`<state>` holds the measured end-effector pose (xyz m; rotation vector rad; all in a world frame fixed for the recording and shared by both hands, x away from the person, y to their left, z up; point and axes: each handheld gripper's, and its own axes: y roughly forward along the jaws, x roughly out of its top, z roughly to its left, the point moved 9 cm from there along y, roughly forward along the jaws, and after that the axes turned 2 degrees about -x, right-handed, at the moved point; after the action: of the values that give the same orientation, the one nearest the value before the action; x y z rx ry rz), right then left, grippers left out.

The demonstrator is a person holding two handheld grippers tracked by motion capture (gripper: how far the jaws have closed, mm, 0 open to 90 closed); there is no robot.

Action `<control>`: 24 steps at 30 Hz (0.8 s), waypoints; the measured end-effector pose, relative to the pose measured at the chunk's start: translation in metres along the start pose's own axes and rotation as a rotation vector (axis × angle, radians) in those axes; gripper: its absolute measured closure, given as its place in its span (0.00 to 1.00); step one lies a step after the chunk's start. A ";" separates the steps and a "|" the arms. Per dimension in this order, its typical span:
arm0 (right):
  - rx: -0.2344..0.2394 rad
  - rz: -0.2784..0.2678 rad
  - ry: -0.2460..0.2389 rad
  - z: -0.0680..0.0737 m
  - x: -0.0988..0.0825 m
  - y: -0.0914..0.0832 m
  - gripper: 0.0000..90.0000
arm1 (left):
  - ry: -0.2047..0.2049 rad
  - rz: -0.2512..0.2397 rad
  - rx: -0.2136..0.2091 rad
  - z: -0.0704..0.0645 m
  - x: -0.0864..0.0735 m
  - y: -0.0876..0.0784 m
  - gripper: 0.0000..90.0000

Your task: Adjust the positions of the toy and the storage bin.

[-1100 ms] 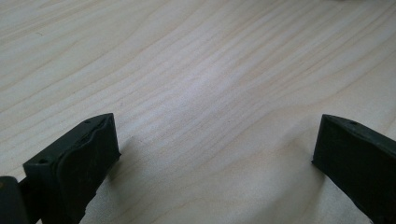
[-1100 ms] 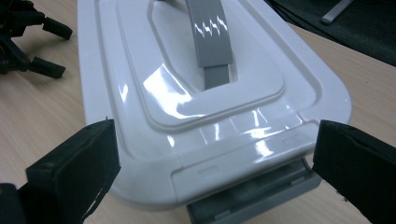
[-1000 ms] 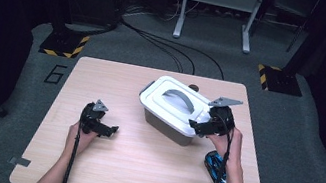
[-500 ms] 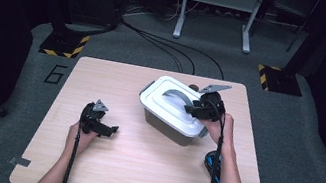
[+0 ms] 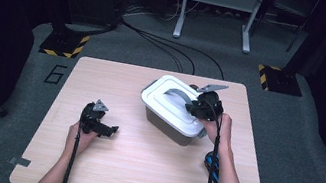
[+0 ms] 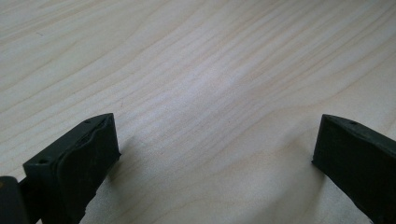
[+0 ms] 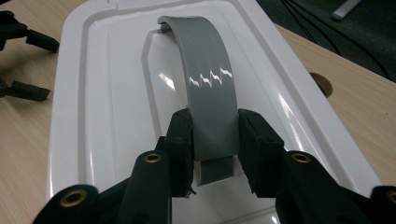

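The person's right forearm comes in from the bottom of the high view and reaches forward and slightly inward, so that the right claw [image 5: 197,108] sits over the near right end of the white lid [image 5: 169,102], with its grey three-cornered plate tilted up above it and its cable trailing back along the arm. In the right gripper view the right claw's [image 7: 215,140] two black jaws have just been closing and now pinch the grey handle [image 7: 208,93] near its close end, one pad against each edge of the strap. The left forearm lies lower on the bench [image 5: 102,167], with the left claw [image 5: 111,129] held low over bare wood, well apart from the box and pointing toward it; in the left gripper view the left claw [image 6: 215,154] is spread wide with only wood grain between its jaws. The handle is a broad, glossy grey band that arches up from a sunken panel in the middle of the lid. The lid is white and shiny with rounded corners and a raised rim, and it sits on a grey box [image 5: 165,126] that stands on the bench right of centre, turned at an angle to the bench's edges
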<state>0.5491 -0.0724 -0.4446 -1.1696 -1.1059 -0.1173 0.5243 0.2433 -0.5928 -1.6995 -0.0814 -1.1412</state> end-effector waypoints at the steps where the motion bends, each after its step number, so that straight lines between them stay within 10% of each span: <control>1: -0.014 0.006 0.009 0.000 0.000 0.000 0.74 | 0.000 -0.001 0.001 0.000 0.000 0.000 0.00; 10: -0.141 0.035 0.103 0.000 0.000 -0.001 0.73 | -0.001 -0.003 0.003 0.000 0.000 0.000 0.00; 15: -0.014 -0.018 0.063 0.000 0.017 0.001 0.57 | 0.001 0.005 -0.002 0.000 0.000 0.000 0.00; 24: -0.055 -0.005 -0.057 -0.001 0.046 0.013 0.71 | -0.001 -0.003 0.003 0.000 0.000 0.000 0.00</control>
<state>0.5806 -0.0464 -0.4190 -1.2254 -1.1624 -0.1194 0.5245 0.2432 -0.5928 -1.6977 -0.0858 -1.1420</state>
